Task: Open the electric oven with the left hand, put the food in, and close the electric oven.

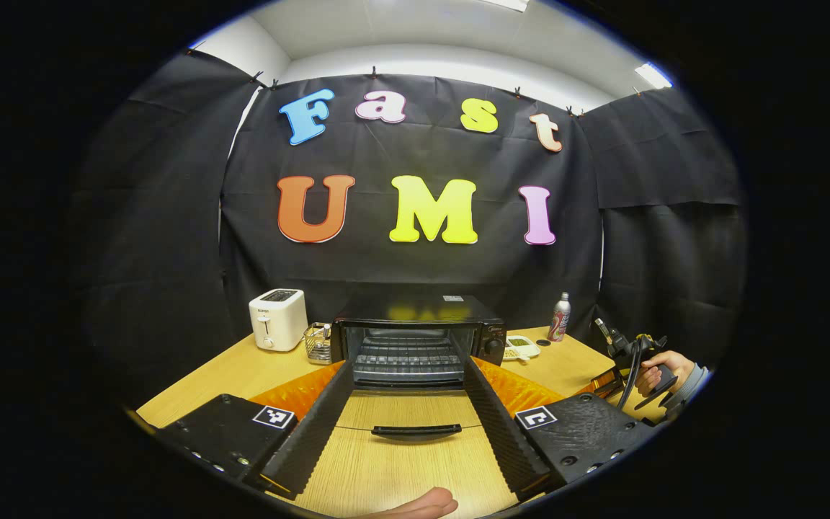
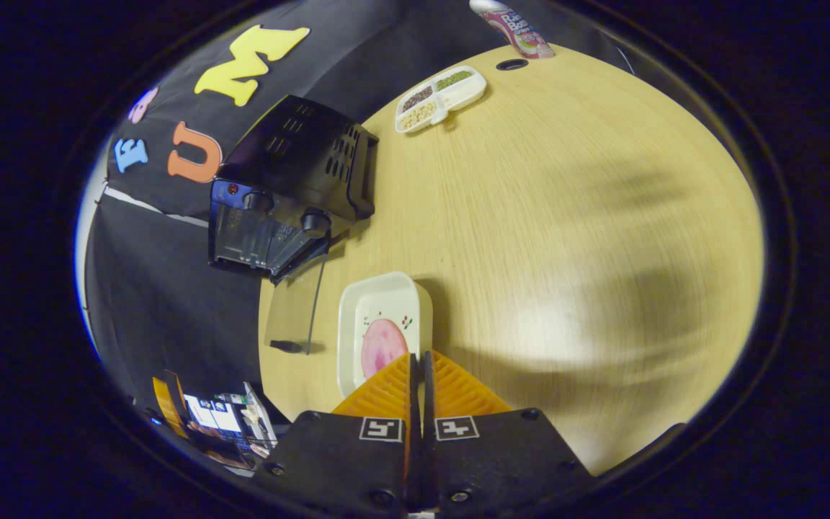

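Observation:
The black electric oven (image 1: 415,328) stands at the back middle of the wooden table. Its glass door lies flat and open, with the dark handle (image 1: 415,431) toward me and the wire rack visible inside. My left gripper (image 1: 409,366) is open wide. Its fingers stand either side of the door, apart from the handle. A white plate (image 2: 379,306) with a pink slice of food (image 2: 384,346) sits right of the oven (image 2: 292,180) and its open door (image 2: 292,306). My right gripper (image 2: 419,355) is shut on the plate's near rim. A hand (image 1: 663,371) holds that gripper at the far right.
A white toaster (image 1: 278,319) and a small wire basket (image 1: 318,342) stand left of the oven. To its right are a divided tray of beans (image 2: 440,97) and a drink can (image 2: 519,32). A wide stretch of bare table (image 2: 588,238) spreads to the right.

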`<state>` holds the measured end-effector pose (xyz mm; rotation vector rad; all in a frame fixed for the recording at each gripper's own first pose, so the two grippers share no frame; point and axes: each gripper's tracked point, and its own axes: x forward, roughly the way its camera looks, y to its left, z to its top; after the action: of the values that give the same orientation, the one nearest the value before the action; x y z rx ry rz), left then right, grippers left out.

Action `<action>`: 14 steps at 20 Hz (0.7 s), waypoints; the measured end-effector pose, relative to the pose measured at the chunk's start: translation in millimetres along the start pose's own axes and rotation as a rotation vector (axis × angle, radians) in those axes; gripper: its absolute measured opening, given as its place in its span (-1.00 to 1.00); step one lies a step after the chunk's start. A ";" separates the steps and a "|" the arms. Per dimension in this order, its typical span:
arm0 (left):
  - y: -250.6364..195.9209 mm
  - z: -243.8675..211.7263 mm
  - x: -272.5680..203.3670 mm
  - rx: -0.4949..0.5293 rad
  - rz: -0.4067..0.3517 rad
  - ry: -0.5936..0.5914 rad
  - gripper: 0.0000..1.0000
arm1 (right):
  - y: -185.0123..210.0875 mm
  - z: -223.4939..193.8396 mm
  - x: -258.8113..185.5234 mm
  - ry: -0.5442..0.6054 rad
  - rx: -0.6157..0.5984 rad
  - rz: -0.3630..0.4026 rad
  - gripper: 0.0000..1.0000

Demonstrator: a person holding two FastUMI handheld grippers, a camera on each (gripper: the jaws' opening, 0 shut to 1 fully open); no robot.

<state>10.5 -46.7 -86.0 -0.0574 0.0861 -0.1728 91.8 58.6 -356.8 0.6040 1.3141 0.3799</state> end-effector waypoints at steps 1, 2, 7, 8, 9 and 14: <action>-0.9 0.3 -0.8 -0.002 -0.002 0.001 0.91 | 0.6 -1.3 -2.2 -0.001 0.001 0.006 -0.93; -0.7 0.2 -0.7 -0.005 -0.003 0.000 0.91 | 2.7 -1.6 -3.7 -0.001 0.005 0.020 -0.93; -3.4 0.1 -1.1 0.000 -0.005 0.003 0.90 | 14.7 -0.4 -20.5 -0.027 0.023 0.082 -0.93; -3.8 0.2 -2.2 0.004 -0.005 0.005 0.90 | 17.8 1.8 -25.2 -0.041 0.020 0.085 -0.93; -3.8 0.0 -2.8 0.007 -0.003 0.005 0.91 | 21.5 4.4 -30.5 -0.054 0.017 0.090 -0.93; 0.7 1.4 -12.2 0.005 -0.008 -0.002 0.91 | 54.4 12.8 -57.8 -0.107 -0.025 0.113 -0.93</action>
<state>-1.3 -43.9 -83.7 -0.0531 0.0838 -0.1812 95.3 65.4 -276.7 0.6706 1.1750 0.4500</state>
